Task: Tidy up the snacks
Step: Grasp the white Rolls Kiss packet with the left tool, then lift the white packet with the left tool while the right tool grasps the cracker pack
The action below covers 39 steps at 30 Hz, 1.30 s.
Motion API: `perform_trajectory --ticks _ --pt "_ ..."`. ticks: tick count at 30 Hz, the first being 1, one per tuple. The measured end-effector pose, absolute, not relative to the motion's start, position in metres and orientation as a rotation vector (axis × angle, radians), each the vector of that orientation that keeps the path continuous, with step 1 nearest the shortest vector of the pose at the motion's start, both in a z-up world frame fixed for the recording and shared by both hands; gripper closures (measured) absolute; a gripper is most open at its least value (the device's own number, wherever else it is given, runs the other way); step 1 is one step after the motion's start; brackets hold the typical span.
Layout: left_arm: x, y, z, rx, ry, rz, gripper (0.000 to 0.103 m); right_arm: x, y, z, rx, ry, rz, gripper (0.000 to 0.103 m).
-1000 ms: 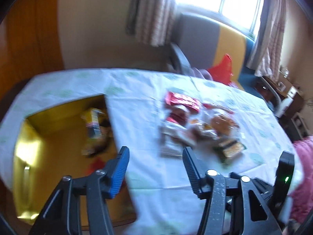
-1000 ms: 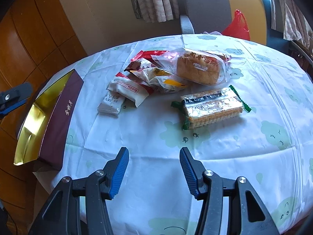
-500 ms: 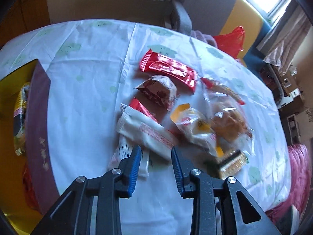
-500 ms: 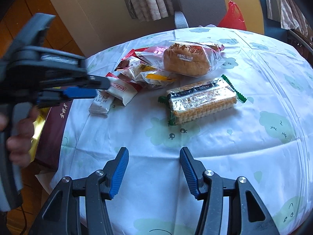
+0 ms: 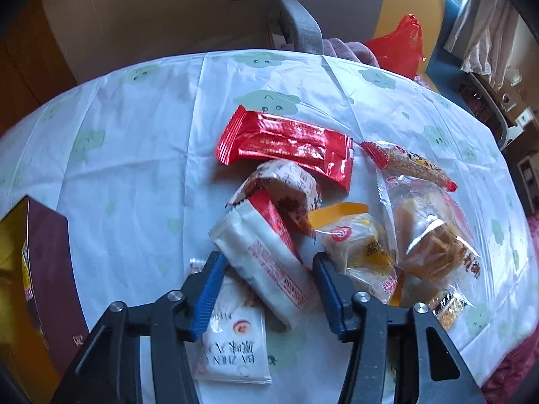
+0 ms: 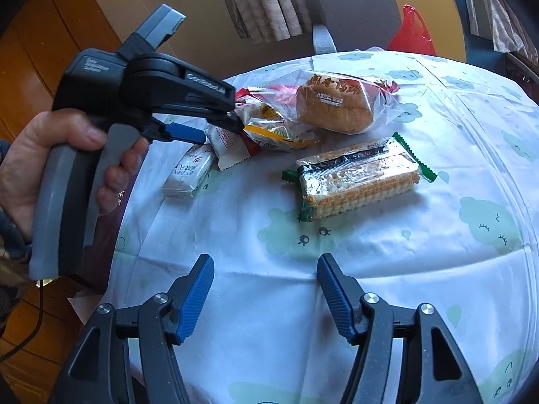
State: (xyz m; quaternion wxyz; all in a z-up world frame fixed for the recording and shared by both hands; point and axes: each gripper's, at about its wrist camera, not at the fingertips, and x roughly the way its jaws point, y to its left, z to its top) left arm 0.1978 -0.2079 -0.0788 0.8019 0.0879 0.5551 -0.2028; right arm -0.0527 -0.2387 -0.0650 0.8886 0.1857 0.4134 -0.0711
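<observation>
Left wrist view: the left gripper (image 5: 267,289), fingers opening and unclenched, straddles the white packet (image 5: 266,262) (long axis running diagonally away), the maroon box (image 5: 50,269) at the surface's (image 5: 134,155) left edge. Right wrist view: the right gripper (image 6: 266,296), fingers opening around nothing, hangs over bare cloth near the wafer pack (image 6: 360,178), which lies crosswise.

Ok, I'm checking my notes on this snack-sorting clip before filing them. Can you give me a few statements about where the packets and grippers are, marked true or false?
1. The left gripper has its jaws on either side of the white packet with red print. True; the jaws are opening.
2. The right gripper holds the wafer pack. False: nothing is between its opening jaws, and the green-edged wafer pack lies on the tablecloth beyond it.
3. The shiny red wrapper lies inside the gold-lined box. False: it lies on the tablecloth, while the gold-lined box sits at the table's left edge.
4. The bagged bun lies beyond the wafer pack in the right wrist view. True.
</observation>
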Motion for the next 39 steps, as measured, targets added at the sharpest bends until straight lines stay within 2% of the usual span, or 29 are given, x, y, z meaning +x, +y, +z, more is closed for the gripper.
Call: perform_trajectory --ticks 3,6,7,10,14,20,30,39 --pt "0.201 -0.216 -0.085 0.224 1.188 -0.439 0.049 -0.053 -0.236 -0.066 0.384 0.856 -0.144 0.037" --pt "0.205 -0.217 -0.093 0.202 1.193 -0.448 0.058 -0.052 -0.235 -0.066 0.386 0.851 -0.143 0.036" --pt "0.203 -0.215 -0.093 0.202 1.18 -0.445 0.066 -0.049 -0.236 -0.067 0.383 0.851 -0.143 0.036" --pt "0.199 -0.203 -0.082 0.139 1.158 -0.474 0.071 -0.046 -0.232 -0.069 0.362 0.852 -0.139 0.035" --pt "0.179 -0.186 -0.051 0.125 1.058 -0.547 0.072 -0.041 -0.223 -0.069 0.32 0.859 -0.13 0.029" --pt "0.123 -0.157 -0.021 0.198 0.964 -0.615 0.071 -0.039 -0.217 -0.07 0.316 0.863 -0.138 0.029" --pt "0.024 -0.141 -0.082 0.402 0.984 -0.662 0.07 -0.05 -0.227 -0.063 0.327 0.902 -0.142 0.031" --pt "0.007 -0.122 -0.098 0.306 0.956 -0.659 0.066 -0.059 -0.274 -0.043 0.428 0.876 -0.251 0.032"
